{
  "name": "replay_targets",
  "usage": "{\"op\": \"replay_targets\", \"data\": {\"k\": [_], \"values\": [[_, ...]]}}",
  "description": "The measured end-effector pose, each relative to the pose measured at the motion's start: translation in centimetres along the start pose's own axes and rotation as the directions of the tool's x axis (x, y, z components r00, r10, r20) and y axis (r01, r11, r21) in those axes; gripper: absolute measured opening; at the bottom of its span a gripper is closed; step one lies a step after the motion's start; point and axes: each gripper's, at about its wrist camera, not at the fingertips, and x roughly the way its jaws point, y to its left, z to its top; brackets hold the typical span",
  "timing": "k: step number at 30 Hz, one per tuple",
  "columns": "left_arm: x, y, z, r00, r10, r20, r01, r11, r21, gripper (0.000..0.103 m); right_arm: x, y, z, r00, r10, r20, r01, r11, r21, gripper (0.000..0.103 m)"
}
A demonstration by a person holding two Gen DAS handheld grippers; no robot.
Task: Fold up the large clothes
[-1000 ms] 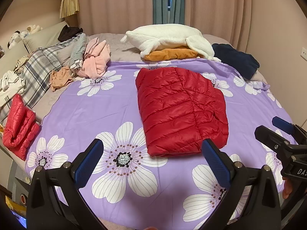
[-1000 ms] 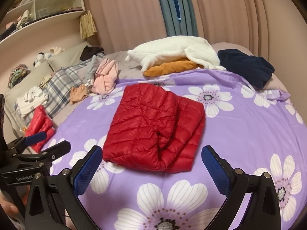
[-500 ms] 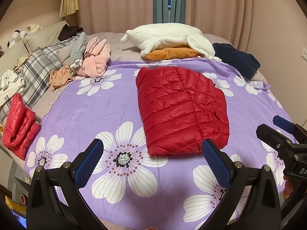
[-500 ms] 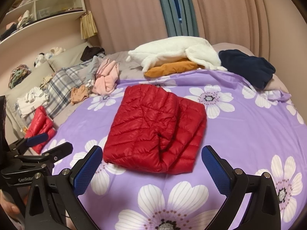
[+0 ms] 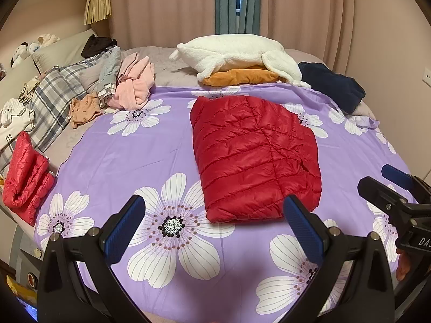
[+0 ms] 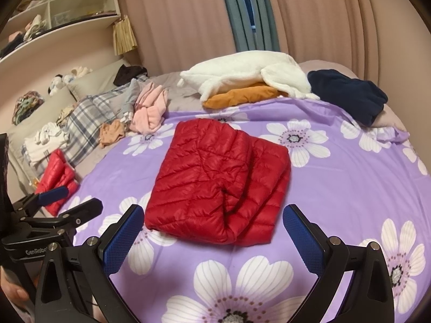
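The red puffer jacket (image 5: 256,156) is seen lying folded in the middle of the purple flowered bedspread (image 5: 129,156). The left gripper (image 5: 212,226) and right gripper (image 6: 212,227) are held above the near edge, jaws spread wide, nothing gripped, neither touching the jacket.
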Motion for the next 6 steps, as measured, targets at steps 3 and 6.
{"op": "replay_targets", "data": {"k": [3,6], "values": [[0.07,-0.06,0.07,1.0,0.004,0.001,-0.004,1.0,-0.001,0.103,0.08,-0.2,0.05,1.0,0.004,-0.001,-0.004,1.0,-0.003,0.102],[0.34,-0.2,0.21,1.0,0.013,-0.002,-0.013,1.0,-0.005,0.103,0.13,-0.32,0.06,1.0,0.007,0.0,-0.007,1.0,-0.005,0.102]]}}
